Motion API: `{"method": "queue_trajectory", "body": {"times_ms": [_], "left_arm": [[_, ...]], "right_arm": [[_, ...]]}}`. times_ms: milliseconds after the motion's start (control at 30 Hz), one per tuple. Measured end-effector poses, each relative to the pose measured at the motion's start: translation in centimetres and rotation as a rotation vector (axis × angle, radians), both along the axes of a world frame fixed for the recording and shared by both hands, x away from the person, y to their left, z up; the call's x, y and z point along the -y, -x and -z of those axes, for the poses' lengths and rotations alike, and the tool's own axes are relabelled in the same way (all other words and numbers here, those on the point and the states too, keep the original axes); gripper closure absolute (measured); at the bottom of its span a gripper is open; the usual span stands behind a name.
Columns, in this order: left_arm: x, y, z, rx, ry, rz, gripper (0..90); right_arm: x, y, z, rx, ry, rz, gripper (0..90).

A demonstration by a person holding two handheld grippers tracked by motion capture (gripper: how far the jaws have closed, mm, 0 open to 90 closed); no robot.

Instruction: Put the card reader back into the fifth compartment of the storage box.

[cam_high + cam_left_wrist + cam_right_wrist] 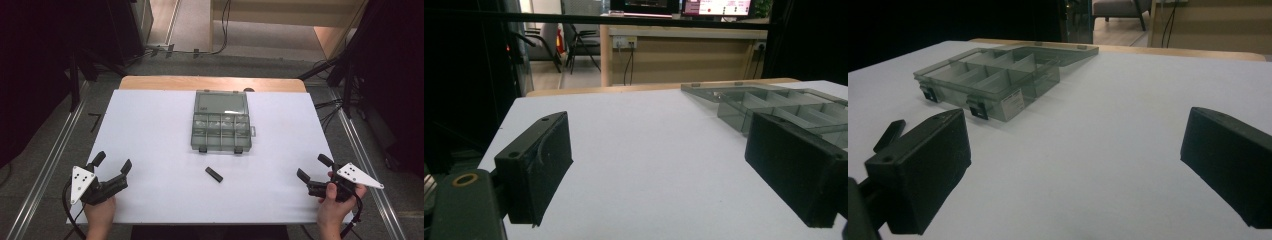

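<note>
both grippers gape at near corners, organizer box mid-table.

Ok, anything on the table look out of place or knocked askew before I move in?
One thing: a small black bar lies loose on the white table, skewed diagonally, just in front of the open compartment box and apart from it. The box sits square with its lid folded back. Both grippers, left and right, are open.

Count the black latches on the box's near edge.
2: both latches sit on the front edge of the box, one toward its left, the other toward its right. None seems hidden.
</note>
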State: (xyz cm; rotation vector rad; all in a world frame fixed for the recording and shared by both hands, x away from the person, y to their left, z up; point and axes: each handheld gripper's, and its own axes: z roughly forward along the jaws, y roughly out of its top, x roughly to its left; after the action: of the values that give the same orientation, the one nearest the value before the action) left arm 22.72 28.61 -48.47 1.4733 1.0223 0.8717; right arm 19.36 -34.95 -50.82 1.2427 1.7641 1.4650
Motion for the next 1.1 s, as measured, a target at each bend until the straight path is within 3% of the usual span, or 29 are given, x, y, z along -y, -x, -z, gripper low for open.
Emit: {"method": "queue_trajectory", "body": {"times_ms": [200, 400, 467, 500, 733, 1100], "left_arm": [[0.1, 0.1, 0.0, -0.002, -0.011, 0.002, 11.6], [0.2, 0.1, 0.1, 0.001, -0.014, 0.001, 11.6], [0.2, 0.1, 0.1, 0.001, -0.016, 0.0, 11.6], [0.2, 0.1, 0.1, 0.001, -0.017, 0.001, 11.6], [0.3, 0.1, 0.1, 0.0, -0.029, 0.002, 11.6], [0.5, 0.1, 0.1, 0.0, -0.035, 0.005, 11.6]], "right_arm": [[-1.1, -0.3, -1.1, -0.011, 0.062, -0.019, 0.0], [-3.1, -0.8, -2.6, -0.022, 0.129, -0.073, 0.0], [-3.4, -0.9, -2.7, -0.027, 0.135, -0.08, 0.0], [-4.1, -1.1, -3.3, -0.028, 0.139, -0.115, 0.0], [-6.5, -2.1, -4.9, -0.036, 0.19, -0.195, 0.0], [-9.7, -4.4, -6.5, -0.082, 0.239, -0.281, 0.0]]}}
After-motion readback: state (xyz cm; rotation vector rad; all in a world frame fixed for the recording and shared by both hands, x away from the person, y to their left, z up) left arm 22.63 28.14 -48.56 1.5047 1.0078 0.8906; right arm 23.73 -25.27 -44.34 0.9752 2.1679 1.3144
